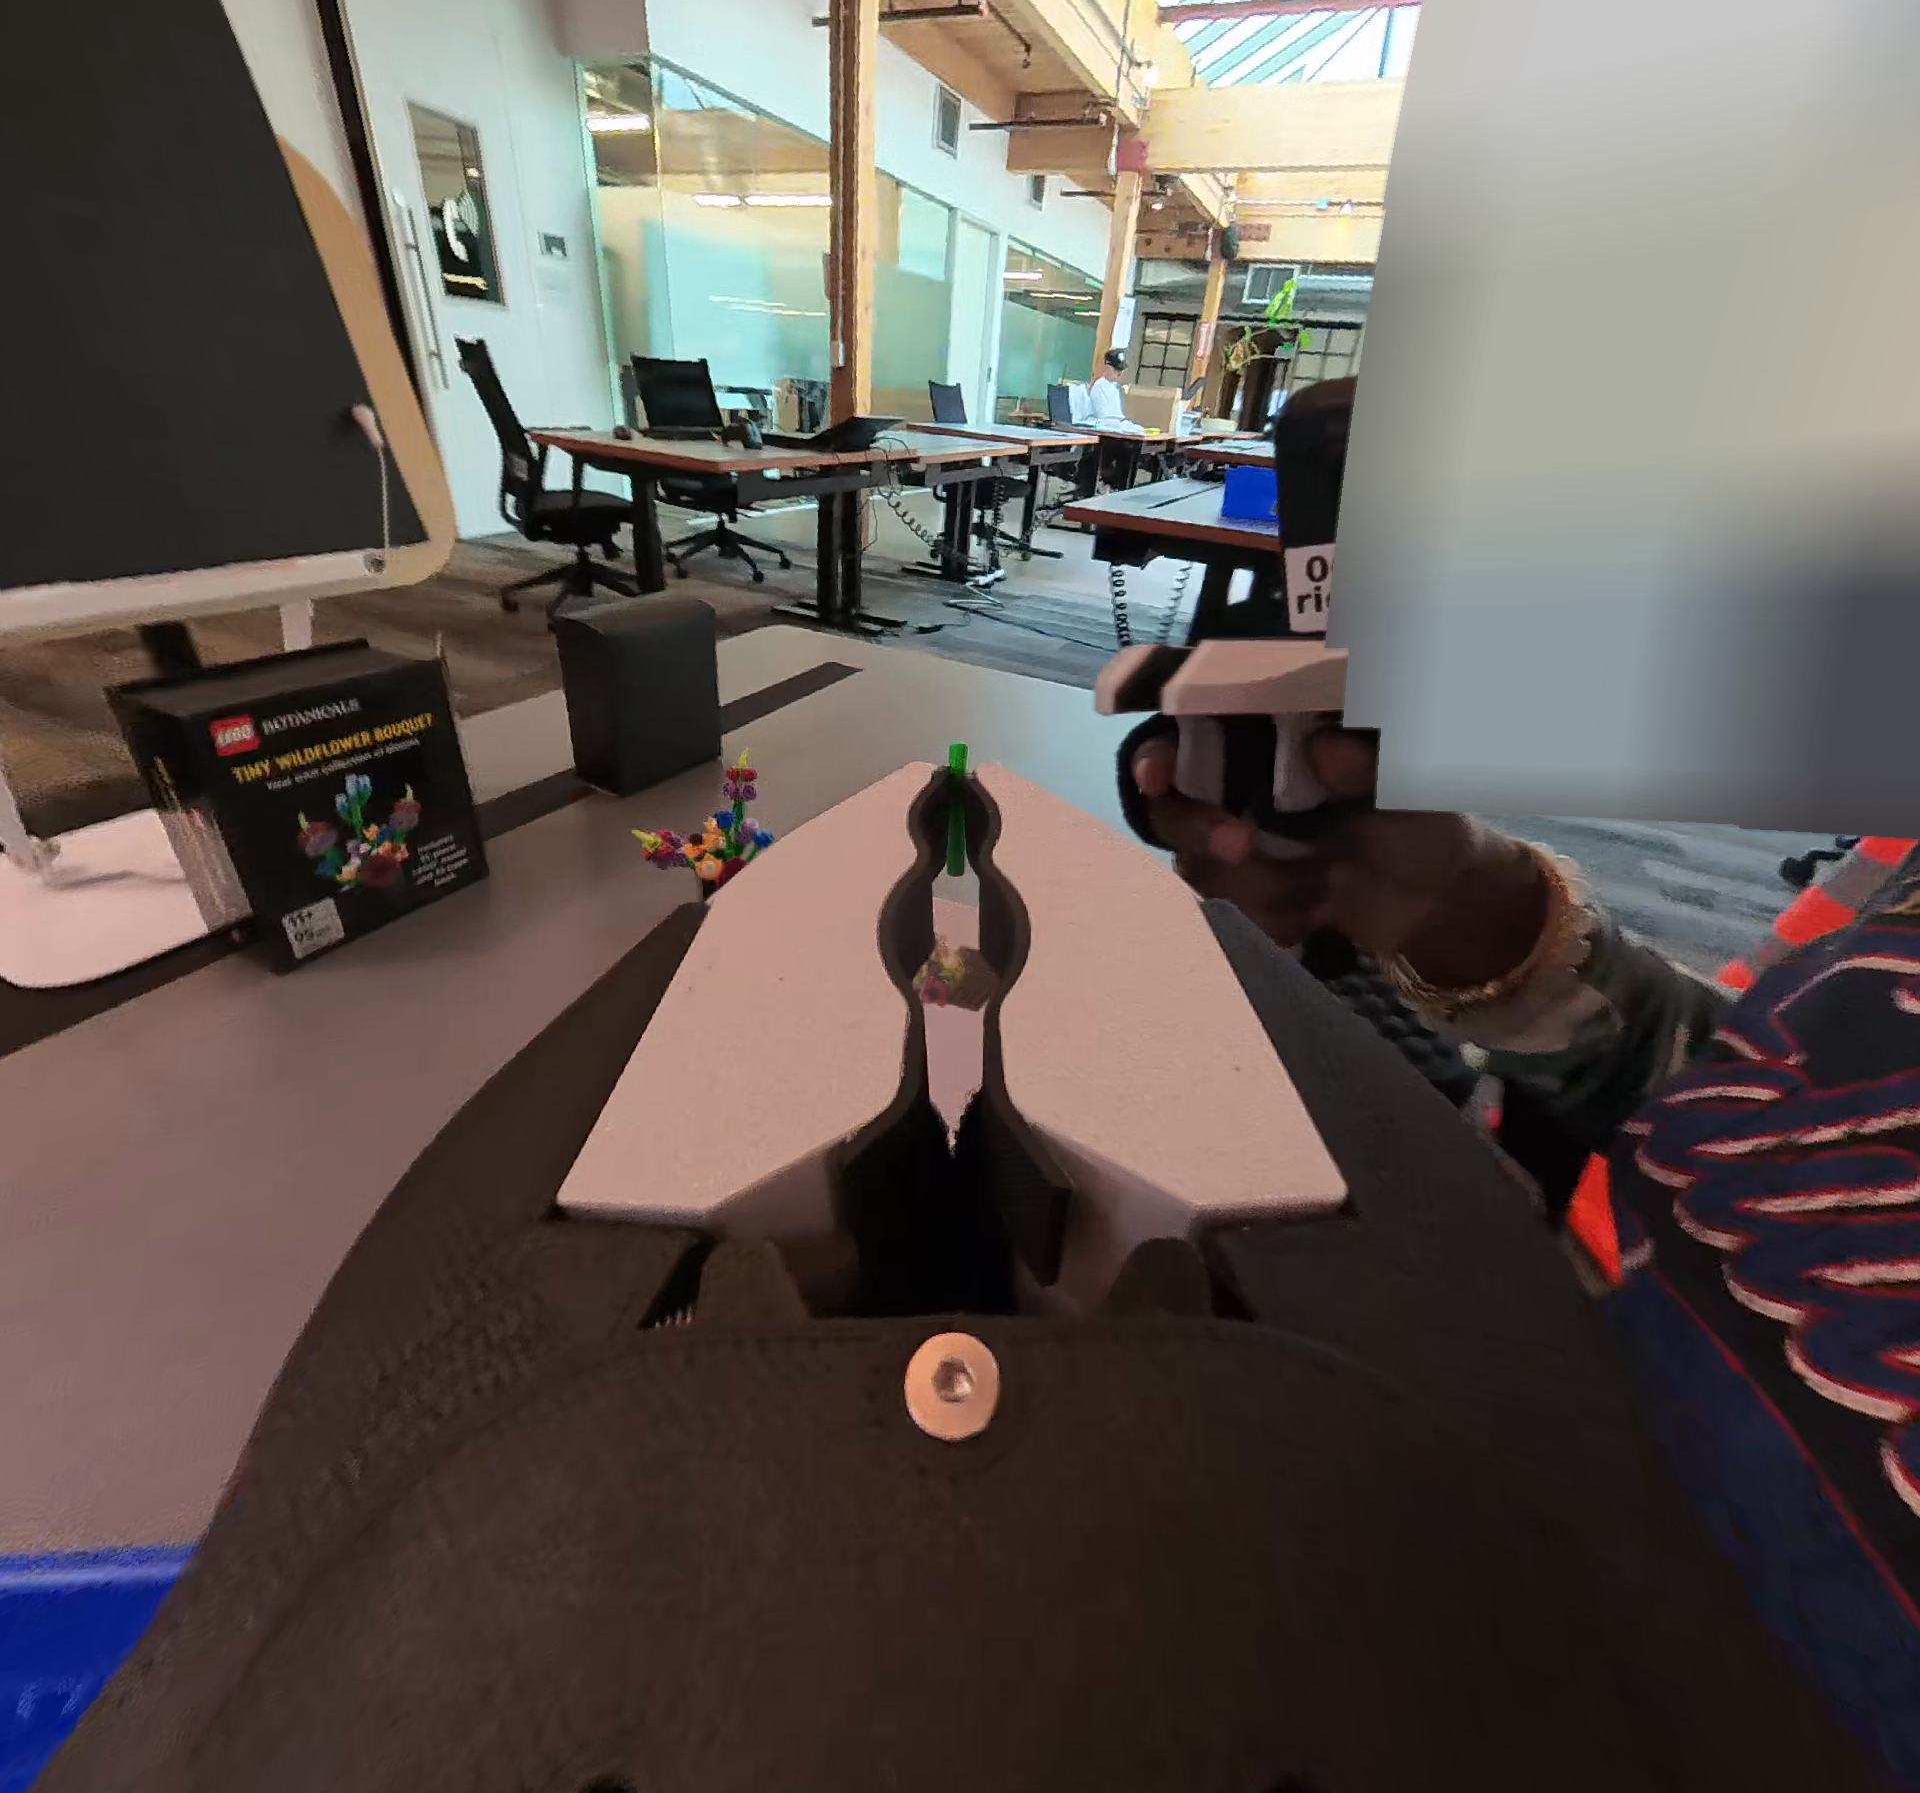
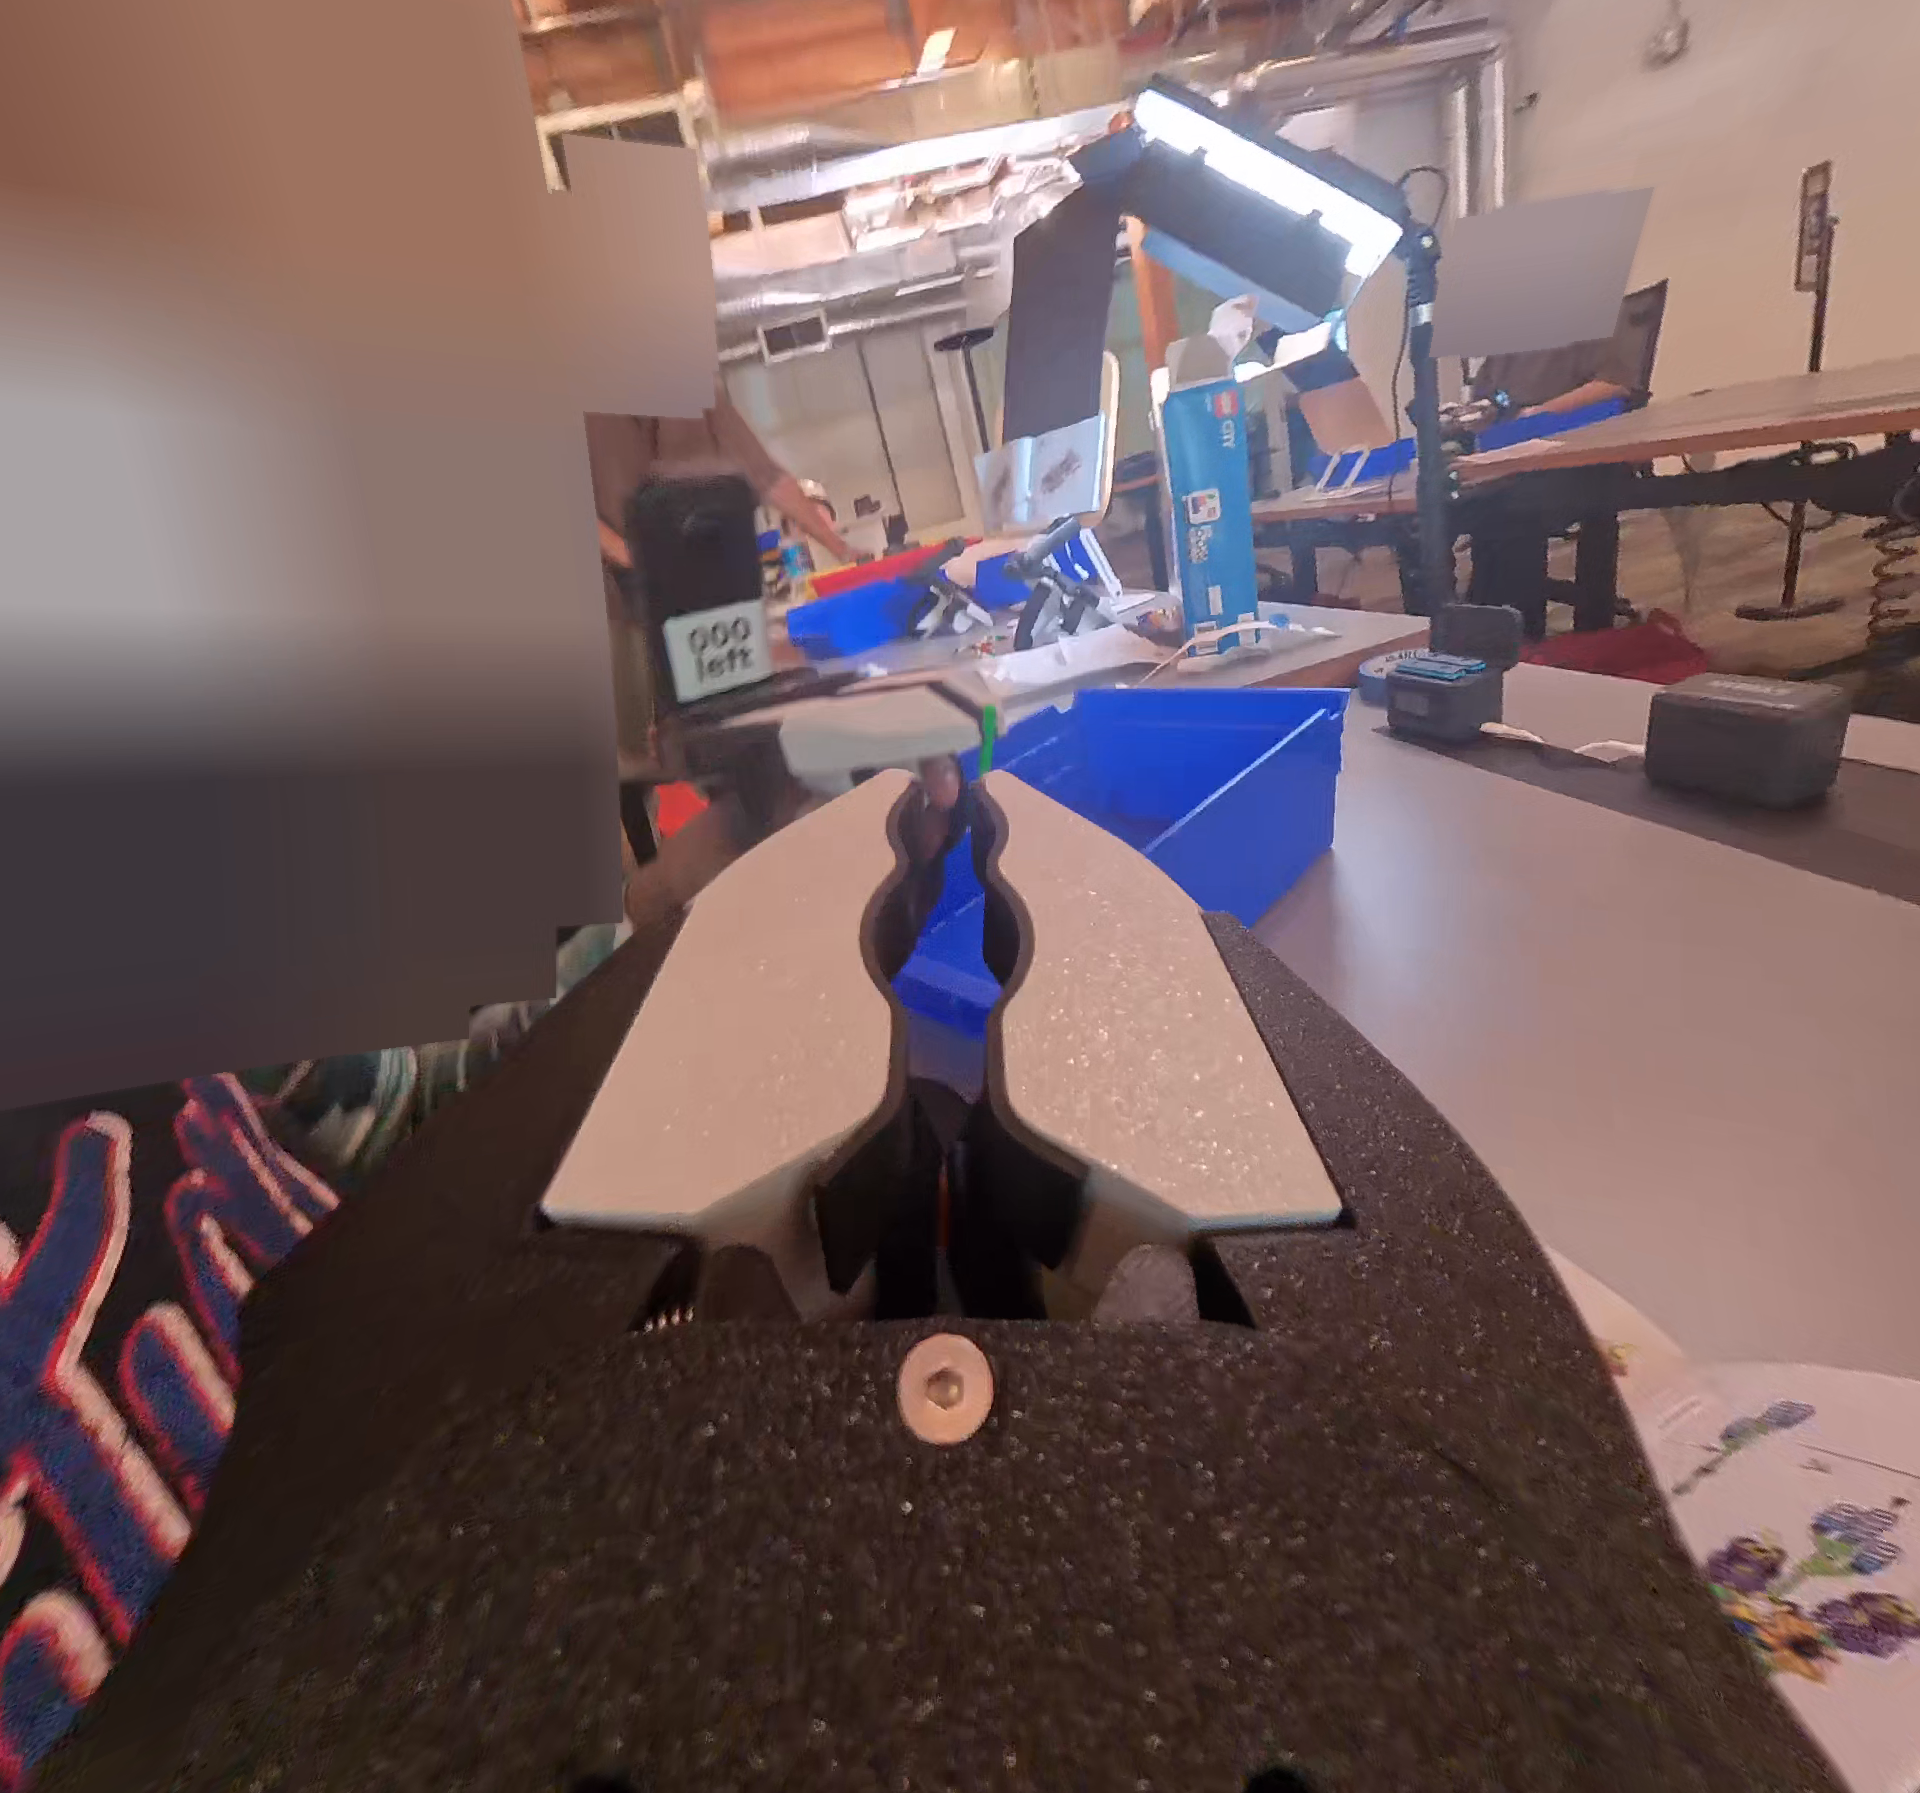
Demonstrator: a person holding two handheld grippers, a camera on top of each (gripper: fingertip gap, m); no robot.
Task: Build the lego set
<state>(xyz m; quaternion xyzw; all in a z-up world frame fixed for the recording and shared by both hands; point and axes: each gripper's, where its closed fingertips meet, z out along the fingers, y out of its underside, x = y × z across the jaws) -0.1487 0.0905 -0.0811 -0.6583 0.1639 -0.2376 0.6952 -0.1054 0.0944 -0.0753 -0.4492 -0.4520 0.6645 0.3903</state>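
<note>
My left gripper (image 1: 956, 779) is shut on a thin green stem piece (image 1: 957, 813) that stands upright between its tips, raised above the grey table (image 1: 260, 1172). A small blurred flower piece (image 1: 951, 974) shows through the gap behind the tips. The right wrist view shows this gripper (image 2: 971, 720) with the green stem (image 2: 988, 735) just ahead of my right gripper (image 2: 948, 785). The right gripper's jaws stand close together, and I see no piece between them. A hand holds the right gripper (image 1: 1143, 689) up to the right of the stem.
A small built flower bouquet (image 1: 717, 824) stands on the table beside the black set box (image 1: 312, 798) and a black box (image 1: 639, 694). A blue bin (image 2: 1164, 787) sits ahead of the right gripper. An instruction sheet (image 2: 1787, 1556) lies at the right. Small dark cases (image 2: 1745, 735) are farther back. The tips of one gripper are about 5 centimetres away from the tips of the other.
</note>
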